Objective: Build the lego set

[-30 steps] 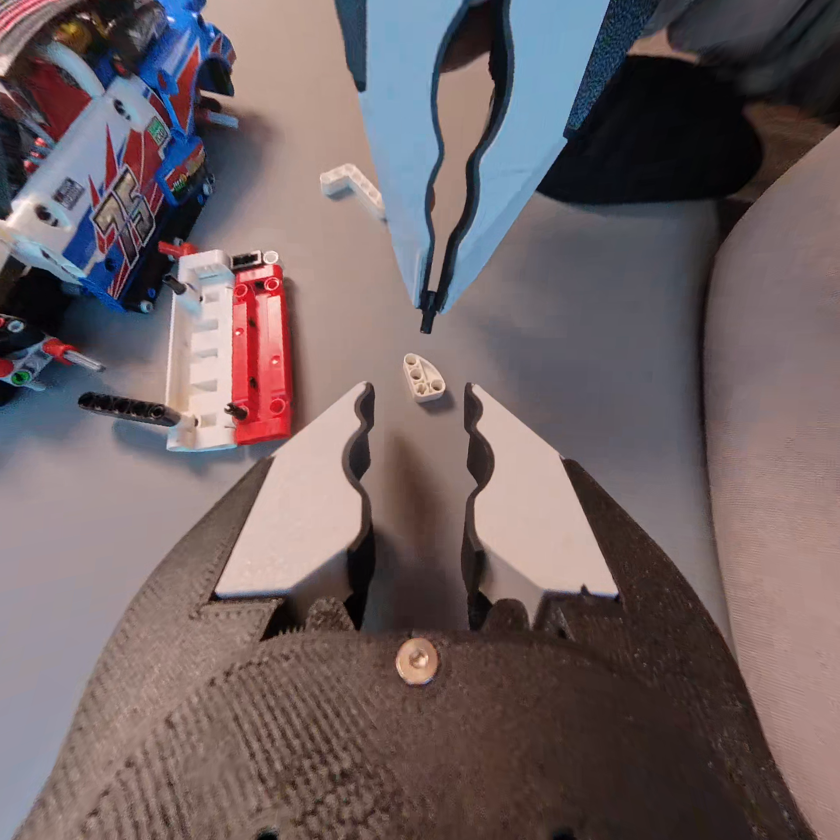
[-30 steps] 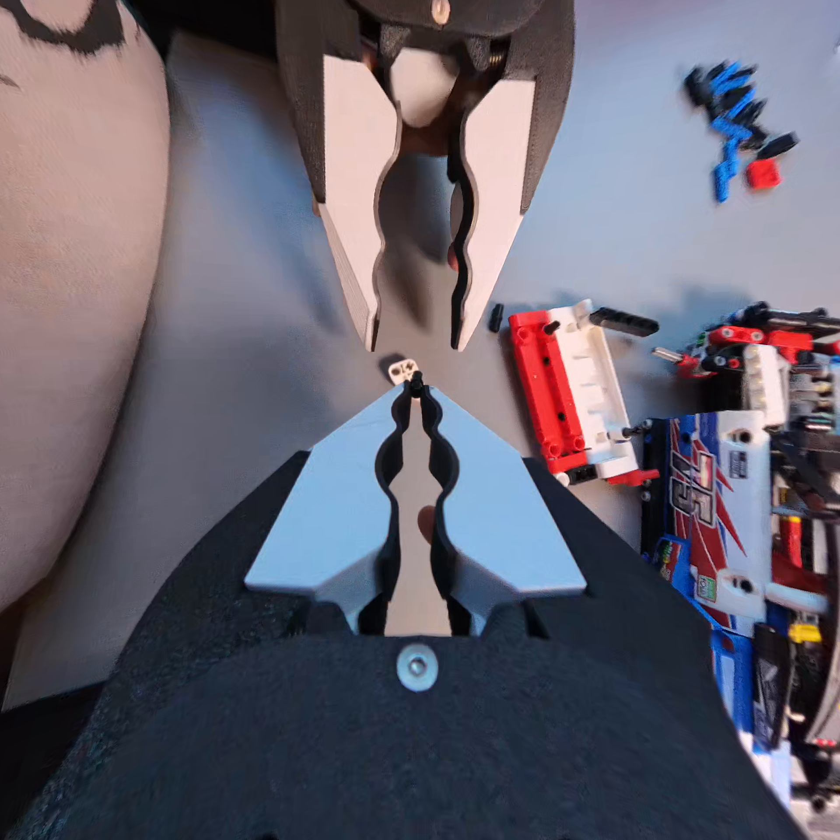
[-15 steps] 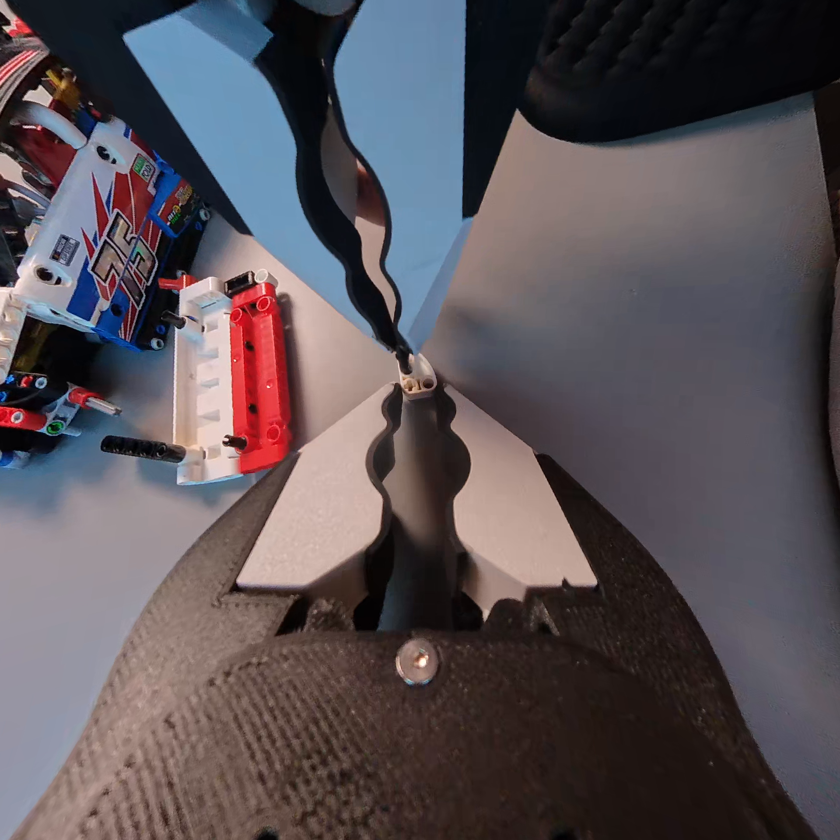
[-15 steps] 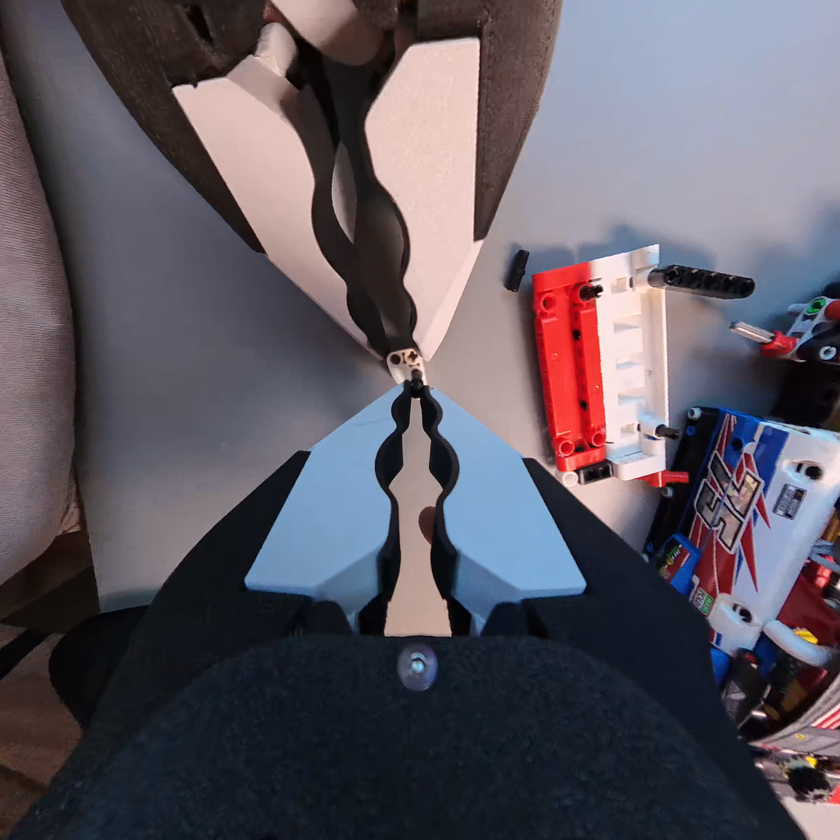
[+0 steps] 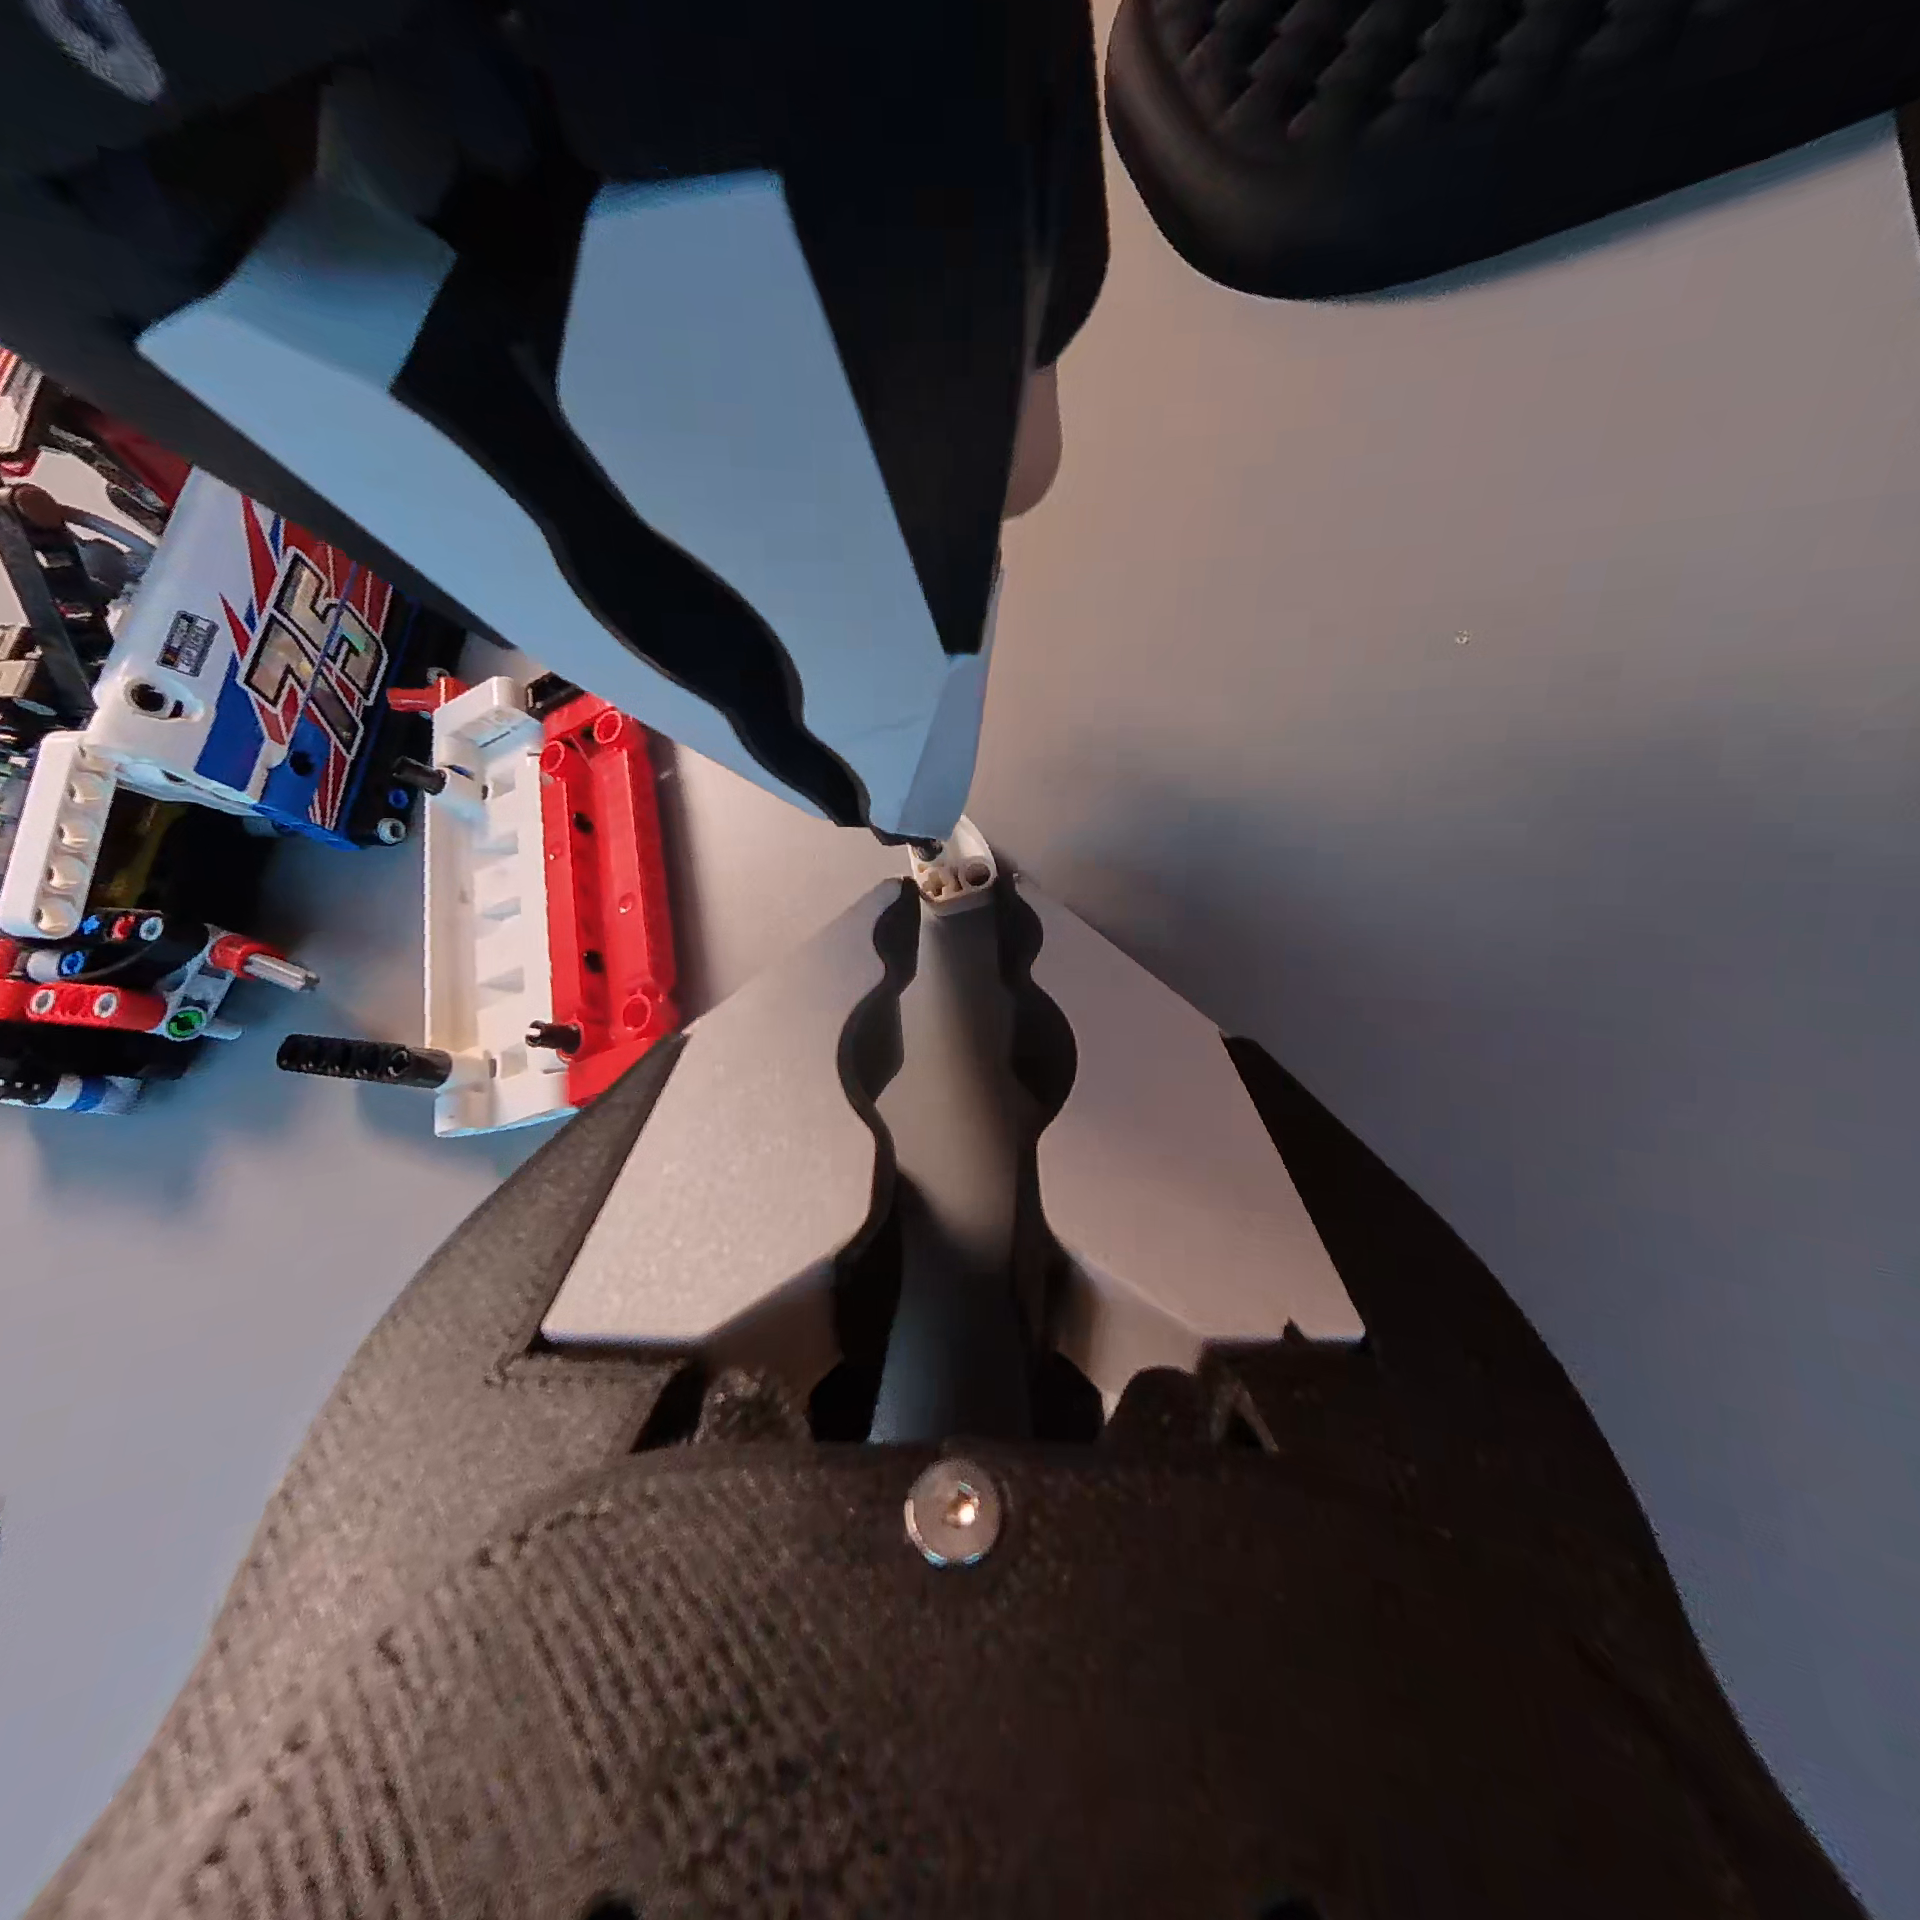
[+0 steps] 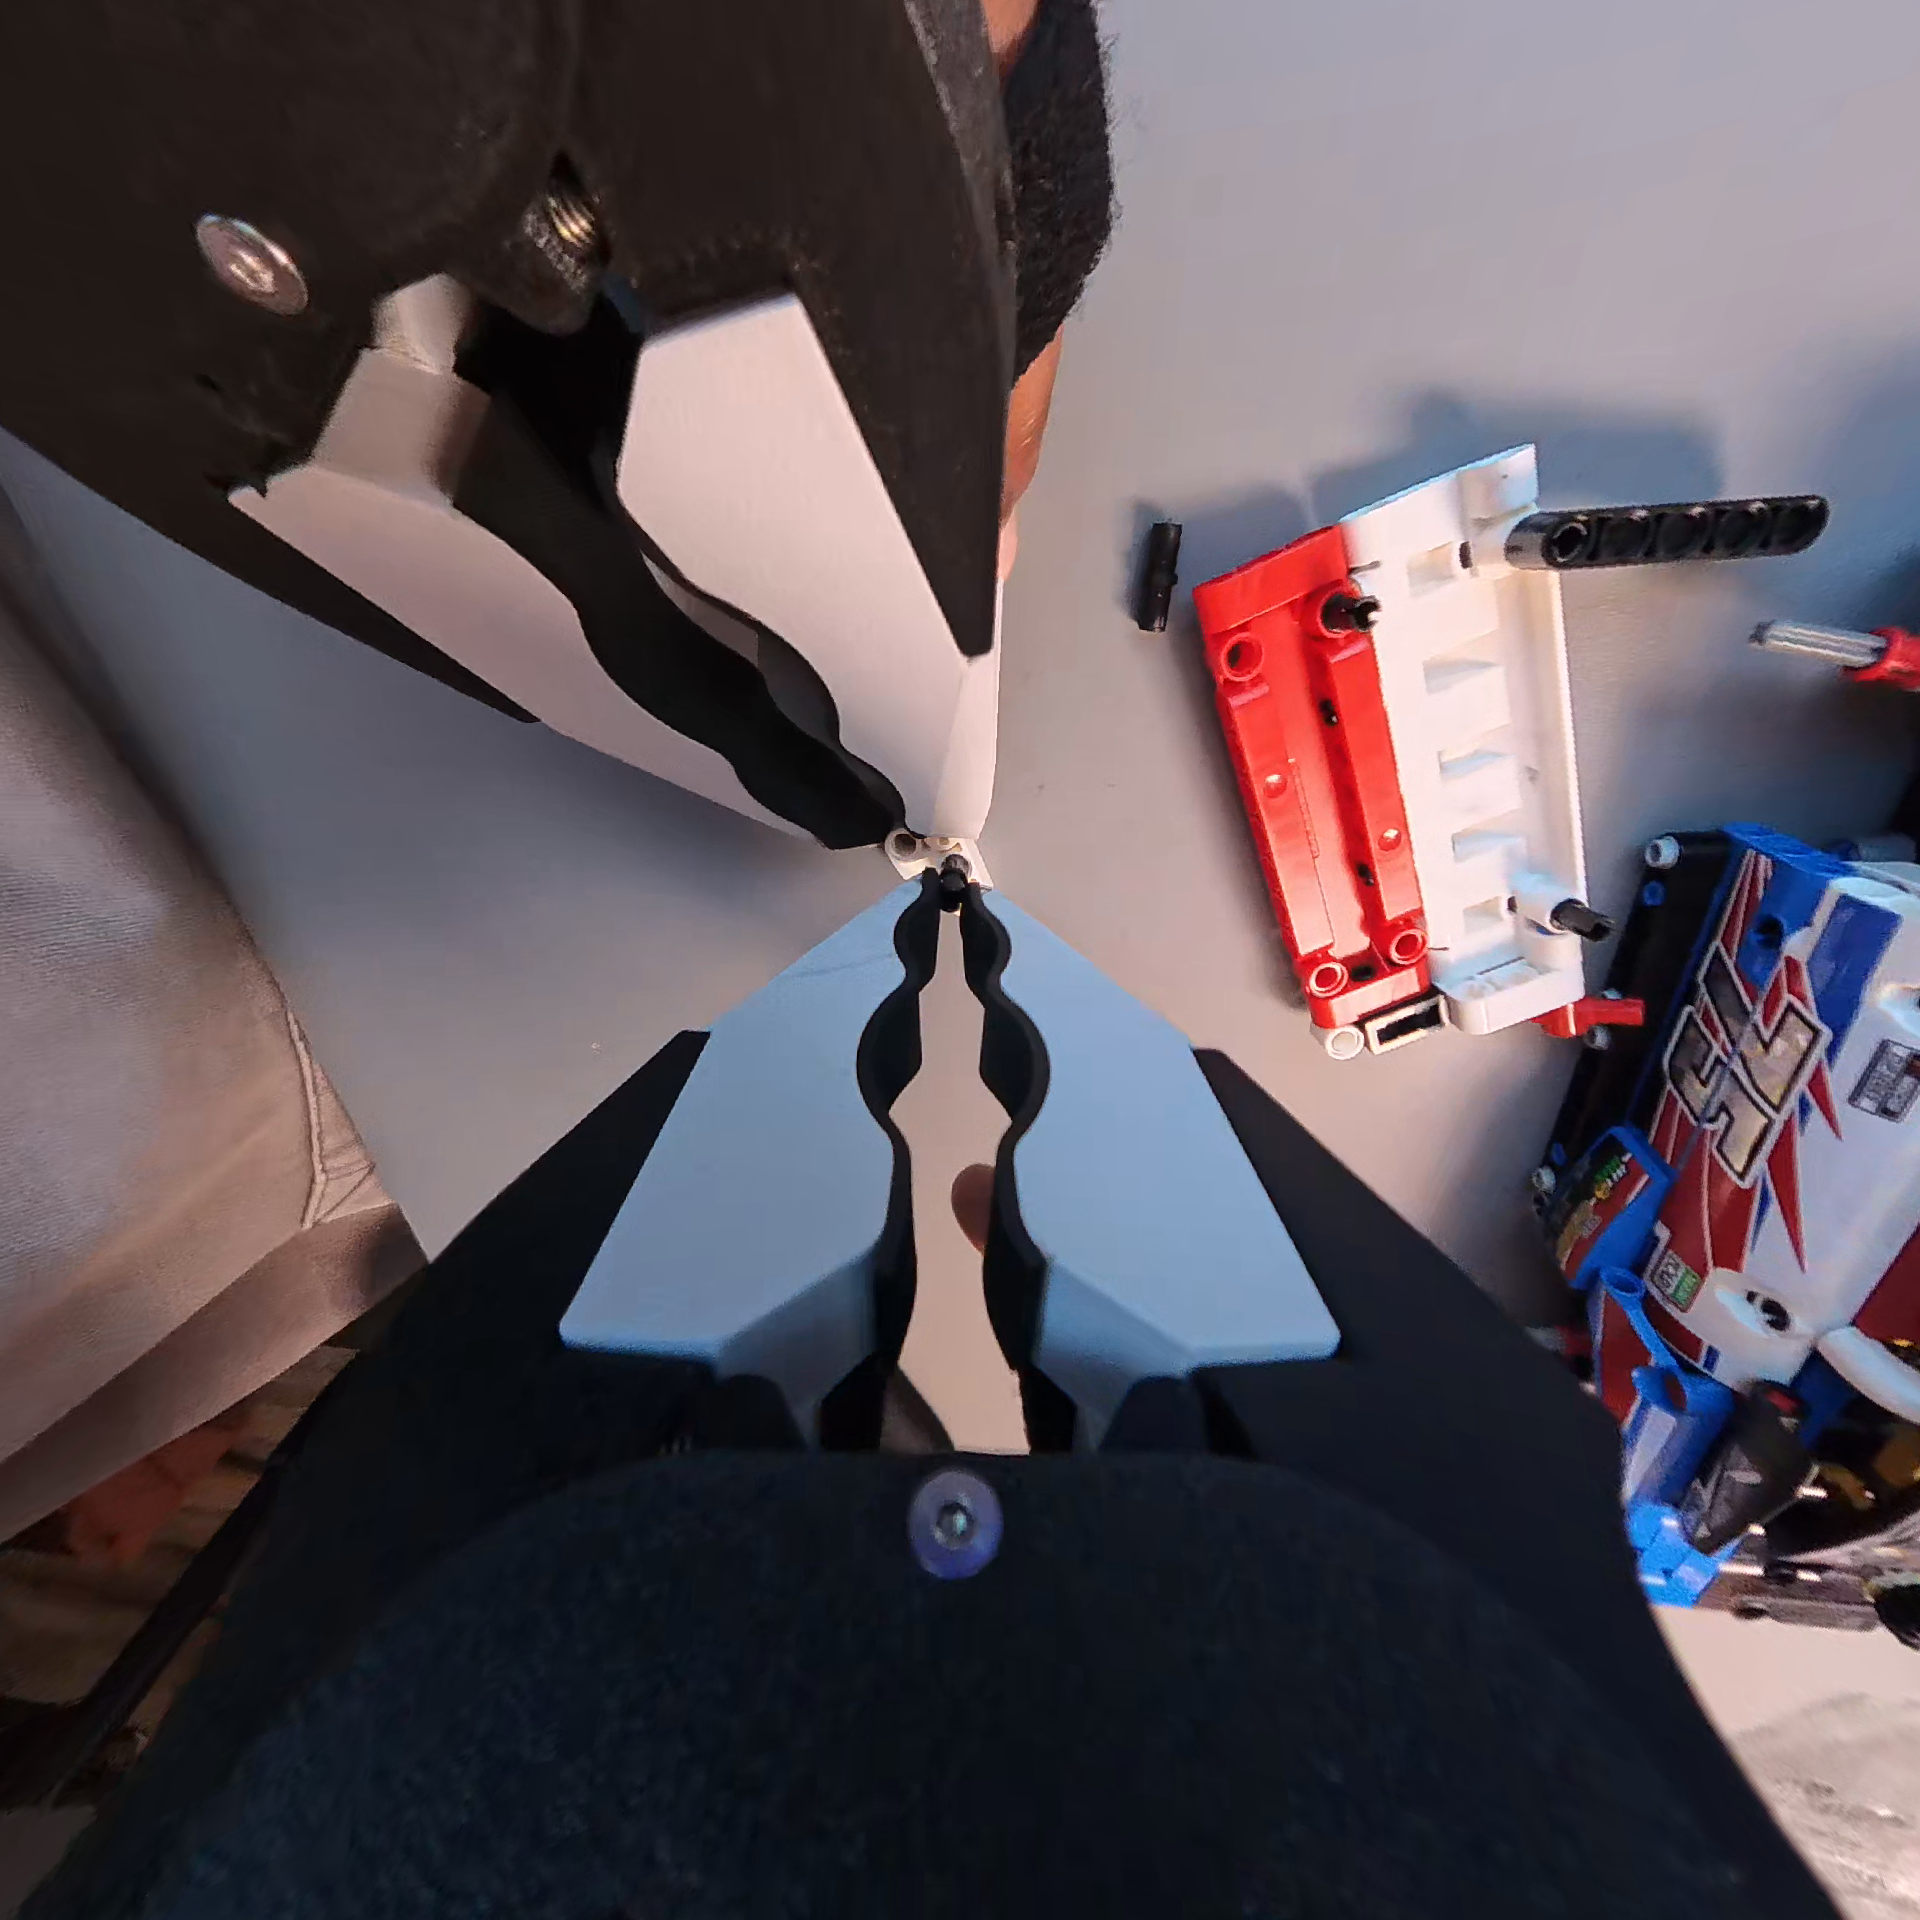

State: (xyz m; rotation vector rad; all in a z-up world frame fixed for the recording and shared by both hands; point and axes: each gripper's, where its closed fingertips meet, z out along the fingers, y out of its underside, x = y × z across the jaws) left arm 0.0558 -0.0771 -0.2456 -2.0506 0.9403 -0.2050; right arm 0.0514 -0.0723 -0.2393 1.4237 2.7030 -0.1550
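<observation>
The small white connector [image 5: 954,871], light and rigid, is pinched by the left hand-held gripper [image 5: 956,891]; a slippery black pin [image 6: 950,885] is pinched at twelve o'clock by the right hand-held gripper [image 6: 950,906].

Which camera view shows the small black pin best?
The right wrist view: the small black pin stands pinched at the tips of the right hand-held gripper, pressed against the small white piece. The left wrist view shows only a dark tip at that piece, mostly hidden by the right hand-held gripper.
</observation>
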